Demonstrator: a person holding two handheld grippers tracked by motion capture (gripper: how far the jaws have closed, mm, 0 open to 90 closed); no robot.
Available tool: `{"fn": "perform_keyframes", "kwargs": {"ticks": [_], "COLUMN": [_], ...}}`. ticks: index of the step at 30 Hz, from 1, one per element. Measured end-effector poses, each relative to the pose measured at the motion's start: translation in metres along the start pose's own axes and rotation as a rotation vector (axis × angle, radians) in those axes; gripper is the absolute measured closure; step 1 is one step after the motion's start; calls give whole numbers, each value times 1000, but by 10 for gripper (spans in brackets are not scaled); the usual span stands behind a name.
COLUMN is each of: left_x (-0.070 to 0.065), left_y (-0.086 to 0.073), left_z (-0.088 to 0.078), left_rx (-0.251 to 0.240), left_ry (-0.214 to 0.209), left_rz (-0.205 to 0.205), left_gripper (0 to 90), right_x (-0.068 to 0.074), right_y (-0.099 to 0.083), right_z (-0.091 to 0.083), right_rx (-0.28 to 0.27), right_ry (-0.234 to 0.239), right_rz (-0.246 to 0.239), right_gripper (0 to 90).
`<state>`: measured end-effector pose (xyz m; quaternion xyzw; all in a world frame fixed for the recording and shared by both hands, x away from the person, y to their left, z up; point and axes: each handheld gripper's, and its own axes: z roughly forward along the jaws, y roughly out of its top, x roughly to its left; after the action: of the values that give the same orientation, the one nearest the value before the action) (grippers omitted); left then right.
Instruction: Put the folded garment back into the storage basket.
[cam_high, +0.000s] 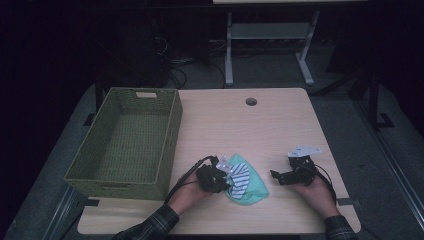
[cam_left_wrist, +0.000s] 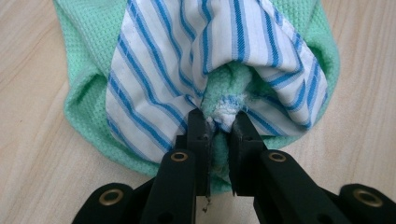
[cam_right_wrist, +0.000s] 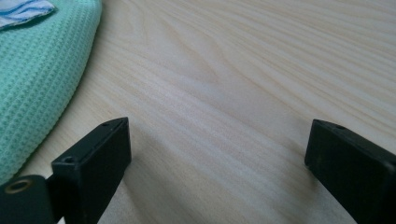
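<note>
A mint-green waffle cloth lies near the table's front edge with a blue-and-white striped cloth on top of it. My left gripper comes in from the left, shut on a bunched fold of the striped cloth. Its jaws pinch the frayed edge, and the green cloth is gathered up around it. To the right of the pile, my right gripper is low over bare wood. It stands open with nothing between its fingers, and the green cloth is off to its left.
A green woven basket, with nothing showing inside, stands on the left part of the wooden table. A round cable hole sits near the far edge. Dark floor, cables and a desk frame lie beyond the table.
</note>
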<state>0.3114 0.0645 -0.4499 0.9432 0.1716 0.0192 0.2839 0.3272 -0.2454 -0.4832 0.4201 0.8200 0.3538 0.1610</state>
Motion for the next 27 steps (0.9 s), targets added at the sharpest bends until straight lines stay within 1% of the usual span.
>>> {"fn": "perform_keyframes", "kwargs": {"ticks": [2, 3, 4, 6, 7, 8, 11, 12, 14, 15, 17, 19, 20, 21, 22, 24, 27], "left_x": [2, 1, 2, 1, 3, 2, 4, 6, 7, 9, 10, 12, 12, 13, 13, 13, 13], "left_y": [0, 0, 1, 1, 2, 2, 4, 4, 5, 6, 7, 8, 9, 10, 11, 13, 17], "left_z": [-2, -3, -4, -7, -10, -12, -19, -22, -27, -30, -36, -41, -42, -44, -46, -48, -52], "left_rx": [0, -12, -12, -46, -36, -58, -77, -78, -101, -105, -118, -115, -128, -130, -138, -139, -141], "left_ry": [-11, -16, -18, -23, -22, -25, -30, -32, -37, -43, -44, -44, -44, -47, -57, -61, -69], "left_rz": [-2, -15, -6, -35, -17, -32, -42, -32, -52, -50, -60, -53, -63, -60, -69, -73, -67], "left_gripper": [810, 810, 810, 810, 811, 811, 811, 811, 811, 812, 811, 811, 811, 811, 811, 811, 811], "right_x": [0, 0, 0, 0, 0, 0, 0, 0, 0, 0, 0, 0, 0, 0, 0, 0, 0], "right_y": [0, 0, 0, 0, 0, 0, 0, 0, 0, 0, 0, 0, 0, 0, 0, 0, 0], "right_z": [0, 0, 0, 0, 0, 0, 0, 0, 0, 0, 0, 0, 0, 0, 0, 0, 0], "right_rx": [0, 0, -1, -1, 0, 0, 0, 3, 2, 2, 2, 2, 2, 2, 2, 2, 1], "right_ry": [-1, -1, -2, -2, -3, -4, -6, -5, -6, -6, -6, -6, -6, -6, -6, -6, -6], "right_rz": [0, 0, -1, 7, 9, 9, 11, 15, 16, 17, 17, 17, 17, 17, 16, 17, 14], "right_gripper": [64, 64, 64, 65, 65, 65, 65, 65, 64, 64, 64, 64, 64, 64, 65, 64, 65]}}
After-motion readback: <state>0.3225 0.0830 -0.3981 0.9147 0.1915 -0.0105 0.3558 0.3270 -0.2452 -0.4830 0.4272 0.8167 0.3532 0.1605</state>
